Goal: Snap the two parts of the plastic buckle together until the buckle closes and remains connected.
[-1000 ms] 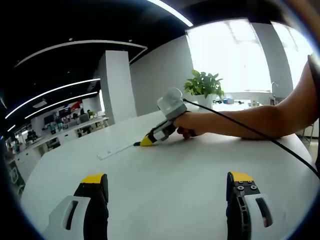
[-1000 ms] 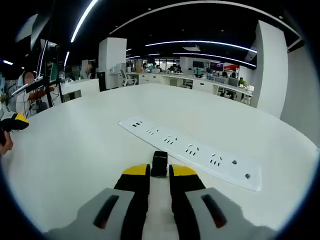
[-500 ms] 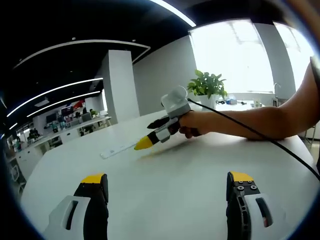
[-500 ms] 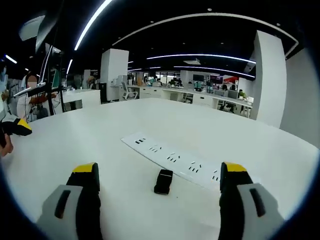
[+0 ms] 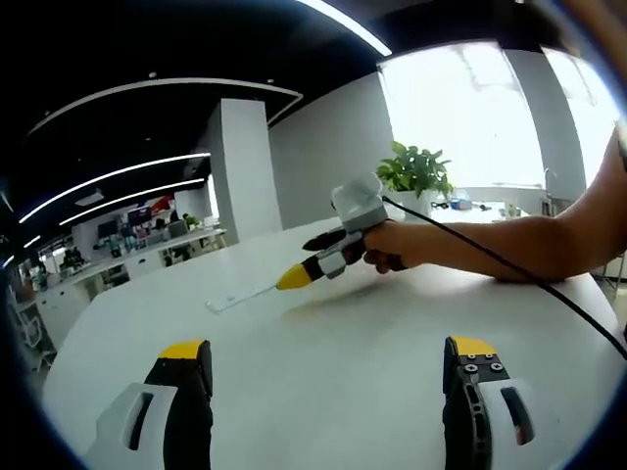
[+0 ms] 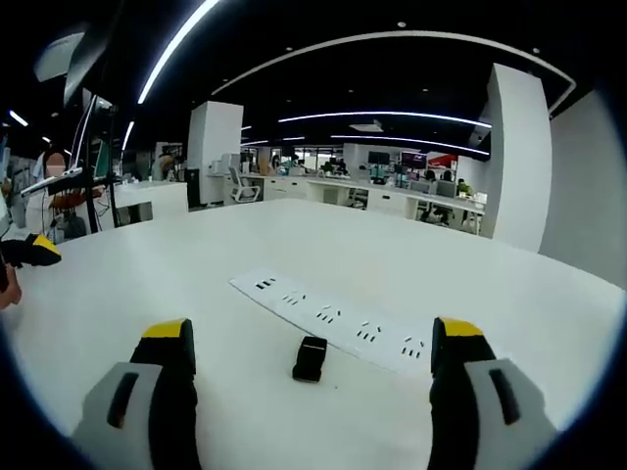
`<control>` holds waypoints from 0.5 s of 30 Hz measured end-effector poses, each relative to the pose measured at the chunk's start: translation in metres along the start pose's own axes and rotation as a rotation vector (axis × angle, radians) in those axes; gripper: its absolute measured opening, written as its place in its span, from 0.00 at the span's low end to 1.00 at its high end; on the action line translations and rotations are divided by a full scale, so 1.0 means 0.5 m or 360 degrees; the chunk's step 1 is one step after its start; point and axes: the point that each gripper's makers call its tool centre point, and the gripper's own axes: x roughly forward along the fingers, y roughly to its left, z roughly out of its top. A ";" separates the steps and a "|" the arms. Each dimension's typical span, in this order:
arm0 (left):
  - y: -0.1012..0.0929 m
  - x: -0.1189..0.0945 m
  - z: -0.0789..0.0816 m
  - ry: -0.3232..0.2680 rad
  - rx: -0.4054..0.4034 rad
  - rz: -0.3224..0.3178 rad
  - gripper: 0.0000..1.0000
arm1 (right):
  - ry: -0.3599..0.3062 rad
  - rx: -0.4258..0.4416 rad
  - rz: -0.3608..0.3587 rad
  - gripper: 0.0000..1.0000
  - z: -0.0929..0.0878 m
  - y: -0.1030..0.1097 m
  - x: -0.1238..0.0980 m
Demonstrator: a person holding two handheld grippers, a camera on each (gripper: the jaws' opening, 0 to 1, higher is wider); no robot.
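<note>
White and wide, the tabletop [image 6: 470, 284] stretches across an open office with curved ceiling lights and a broad white column. In the right gripper view, the right gripper [image 6: 312, 387] hangs released, its yellow-tipped black jaws spread wide apart, and the small black plastic buckle [image 6: 311, 358] lies on the tabletop between and ahead of them, touching neither. Just beyond the buckle lies a long white power strip [image 6: 328, 319]. In the left gripper view, the left gripper [image 5: 327, 390] is likewise released, jaws wide apart over bare tabletop; farther off, a person's hand [image 5: 397, 248] holds the right gripper above the tabletop, near a green potted plant [image 5: 415, 168].
</note>
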 end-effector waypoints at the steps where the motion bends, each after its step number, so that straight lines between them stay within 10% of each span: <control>1: 0.000 -0.003 -0.001 0.0006 -0.0010 -0.0007 0.99 | -0.0004 0.0001 0.0001 1.00 0.001 0.000 -0.001; 15: 0.014 -0.005 -0.002 0.0004 -0.0055 0.0021 0.99 | -0.0013 0.0012 -0.0006 0.96 0.001 0.007 -0.022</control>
